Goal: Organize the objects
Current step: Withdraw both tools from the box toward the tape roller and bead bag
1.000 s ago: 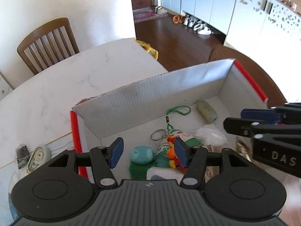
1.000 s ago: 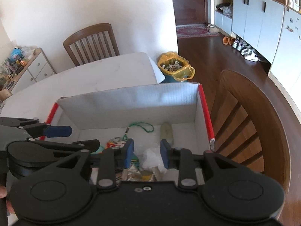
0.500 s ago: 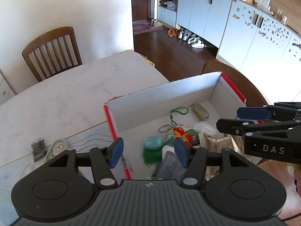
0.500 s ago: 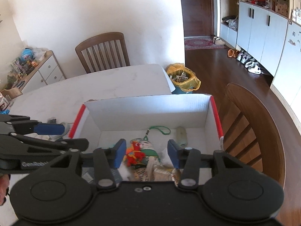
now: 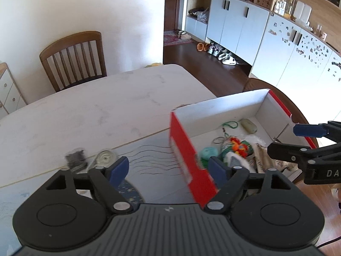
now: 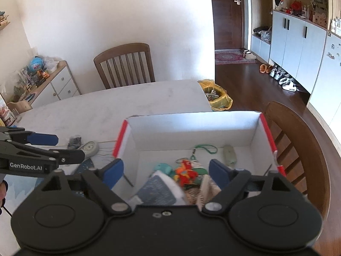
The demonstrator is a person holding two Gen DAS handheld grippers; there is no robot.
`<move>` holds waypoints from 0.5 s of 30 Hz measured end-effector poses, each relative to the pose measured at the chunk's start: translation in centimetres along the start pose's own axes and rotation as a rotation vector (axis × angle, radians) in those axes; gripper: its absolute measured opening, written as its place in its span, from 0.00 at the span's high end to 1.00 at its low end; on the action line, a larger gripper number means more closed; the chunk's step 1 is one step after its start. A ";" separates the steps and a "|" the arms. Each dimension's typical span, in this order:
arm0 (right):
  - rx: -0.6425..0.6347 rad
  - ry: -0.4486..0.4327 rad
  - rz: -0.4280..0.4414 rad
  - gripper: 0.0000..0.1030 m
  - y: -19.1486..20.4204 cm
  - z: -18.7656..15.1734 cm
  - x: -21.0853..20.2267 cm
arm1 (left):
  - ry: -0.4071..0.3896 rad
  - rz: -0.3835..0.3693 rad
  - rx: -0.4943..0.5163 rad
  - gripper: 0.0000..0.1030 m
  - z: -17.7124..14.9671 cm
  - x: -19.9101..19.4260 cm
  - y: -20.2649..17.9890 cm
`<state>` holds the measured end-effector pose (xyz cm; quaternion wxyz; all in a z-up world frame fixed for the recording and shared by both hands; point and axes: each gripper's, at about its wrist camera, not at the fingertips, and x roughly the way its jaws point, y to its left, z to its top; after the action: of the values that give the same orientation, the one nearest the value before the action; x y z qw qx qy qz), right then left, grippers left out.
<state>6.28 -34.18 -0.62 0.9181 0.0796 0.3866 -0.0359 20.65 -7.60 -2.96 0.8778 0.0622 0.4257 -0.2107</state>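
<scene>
The red-and-white cardboard box [image 6: 253, 134] sits open at the right end of the marble table [image 5: 91, 111], its red left wall [image 5: 187, 162] running toward the camera in the left wrist view. Inside it lie a teal lump [image 5: 207, 152], an orange and red plush toy [image 6: 185, 171], a metal key ring [image 5: 217, 140], a green cord [image 6: 205, 148] looped against the far wall, a pale oval pouch [image 6: 229, 154] in the far right corner, a navy-covered booklet [image 6: 157, 189] at the near side and some crumpled patterned paper [image 5: 262, 162]. The right gripper [image 6: 165, 170] hangs above the box's near half with its jaws spread wide and nothing between them; the booklet and plush toy show in the gap below. The left gripper [image 5: 168, 169] is also wide and empty, straddling the box's left wall, so one blue pad [image 5: 118, 168] is over the table and the other over the box interior. Outside the box, just left of it on the table, lie a round tape dispenser [image 6: 90, 147] and a small dark packet [image 6: 74, 141], touching or nearly so. A wooden chair [image 6: 125, 64] stands at the table's far side, another chair [image 6: 298, 149] by the box's right side, and a yellow bin bag [image 6: 217, 96] on the floor beyond.
</scene>
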 end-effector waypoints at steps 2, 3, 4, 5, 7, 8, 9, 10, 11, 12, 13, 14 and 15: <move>0.003 -0.002 0.000 0.09 1.1 -0.1 0.1 | -0.009 -0.003 0.005 0.20 -0.3 -0.5 1.1; 0.004 -0.003 0.001 0.08 1.7 -0.2 0.2 | -0.013 -0.003 0.007 0.20 -0.5 -0.7 1.6; 0.005 -0.003 0.002 0.07 2.3 -0.3 0.3 | -0.016 -0.003 0.006 0.19 -0.6 -0.9 2.2; 0.006 -0.004 0.003 0.06 2.9 -0.3 0.4 | -0.018 -0.004 0.003 0.19 -0.8 -1.0 2.8; 0.011 0.001 0.007 0.06 4.0 -0.4 0.7 | -0.021 -0.012 -0.003 0.18 -1.0 -1.3 3.8; 0.014 0.003 0.011 0.06 4.5 -0.5 0.8 | -0.023 -0.014 -0.006 0.18 -1.1 -1.4 4.4; 0.017 0.005 0.015 0.06 5.1 -0.4 1.0 | -0.024 -0.016 -0.006 0.18 -1.3 -1.5 5.0; 0.018 0.008 0.017 0.06 5.6 -0.4 1.2 | -0.025 -0.017 -0.006 0.18 -1.4 -1.5 5.5; 0.019 0.009 0.019 0.06 6.2 -0.4 1.3 | -0.027 -0.018 -0.007 0.18 -1.6 -1.6 6.1; 0.019 0.010 0.023 0.06 6.7 -0.3 1.5 | -0.029 -0.019 -0.010 0.18 -1.7 -1.7 6.7; 0.017 0.013 0.026 0.06 7.3 -0.3 1.7 | -0.030 -0.020 -0.012 0.18 -1.8 -1.7 7.3; 0.014 0.016 0.027 0.06 7.8 -0.2 1.9 | -0.030 -0.022 -0.015 0.17 -2.0 -1.7 7.9; 0.011 0.018 0.029 0.06 8.3 -0.1 2.2 | -0.030 -0.024 -0.018 0.17 -2.1 -1.6 8.6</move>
<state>8.78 -25.97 -1.24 0.9145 0.0904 0.3936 -0.0240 21.87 1.28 -3.60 0.8819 0.0460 0.4152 -0.2183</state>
